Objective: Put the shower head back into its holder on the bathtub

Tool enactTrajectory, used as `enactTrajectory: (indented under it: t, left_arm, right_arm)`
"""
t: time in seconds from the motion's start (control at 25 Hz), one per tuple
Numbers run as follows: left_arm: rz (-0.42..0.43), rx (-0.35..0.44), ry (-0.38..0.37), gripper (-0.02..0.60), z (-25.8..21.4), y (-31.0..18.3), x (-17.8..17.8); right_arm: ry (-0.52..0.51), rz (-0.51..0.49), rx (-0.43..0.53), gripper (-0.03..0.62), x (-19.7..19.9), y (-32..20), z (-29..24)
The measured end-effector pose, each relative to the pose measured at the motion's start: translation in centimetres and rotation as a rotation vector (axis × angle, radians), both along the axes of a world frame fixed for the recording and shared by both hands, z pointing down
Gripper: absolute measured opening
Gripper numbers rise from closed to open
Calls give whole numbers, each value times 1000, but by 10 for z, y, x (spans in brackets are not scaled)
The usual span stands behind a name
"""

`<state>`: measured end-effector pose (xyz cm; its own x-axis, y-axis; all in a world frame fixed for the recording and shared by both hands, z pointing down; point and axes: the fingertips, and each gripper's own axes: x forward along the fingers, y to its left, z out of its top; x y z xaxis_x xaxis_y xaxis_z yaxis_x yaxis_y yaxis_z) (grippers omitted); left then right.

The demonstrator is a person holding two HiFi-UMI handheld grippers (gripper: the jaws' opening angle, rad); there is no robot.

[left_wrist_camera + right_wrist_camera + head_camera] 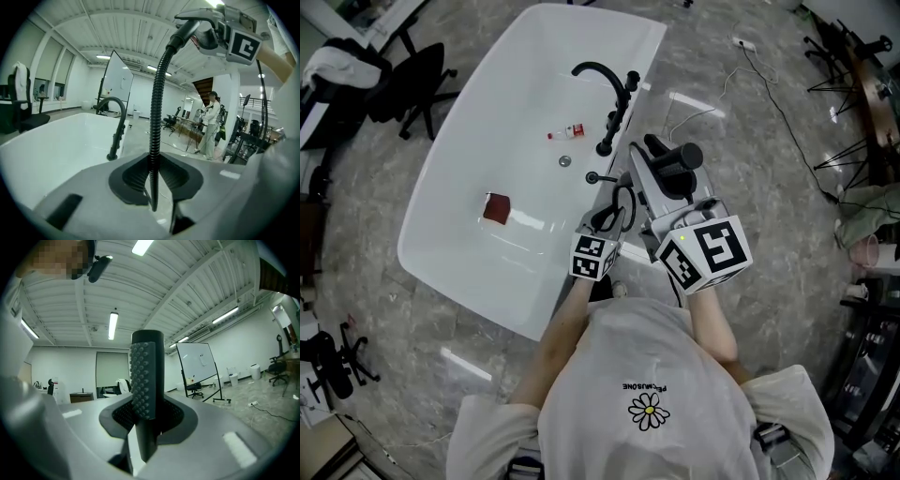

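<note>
Right tongs (147,420) clamp the stiff, nubbed shower head (146,376); left tongs (153,176) pinch its ribbed hose (157,103), probably floppy and dragging; grip the head's handle; bathtub (469,187) faucet (605,80) at eleven o'clock.

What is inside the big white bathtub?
Inside the bathtub lie a small bottle, a dark red square and the round drain. The left claw covers part of its rim.
</note>
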<state>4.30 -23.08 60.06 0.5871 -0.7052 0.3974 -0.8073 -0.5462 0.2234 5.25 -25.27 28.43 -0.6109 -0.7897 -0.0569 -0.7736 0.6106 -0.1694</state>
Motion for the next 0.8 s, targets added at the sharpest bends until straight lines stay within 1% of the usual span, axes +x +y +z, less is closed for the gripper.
enactTrajectory:
  t: [0.2,0.44,0.6,0.8]
  left_arm:
    - [-106,93,-36,63,-31,-39,-45]
    - [-238,261,-89,63,-99,-86,-103]
    - [-321,385,-129,63,-147,-99,-137]
    - [-399,521,-182,63,-207,-109,-182]
  right_arm:
    - [-80,16,16,98,11,-3,-22]
    - [-132,18,60,98,13,-2,-48]
    - [-180,7,58,98,18,0,-53]
    - [-199,-41,68,98,2,6,-60]
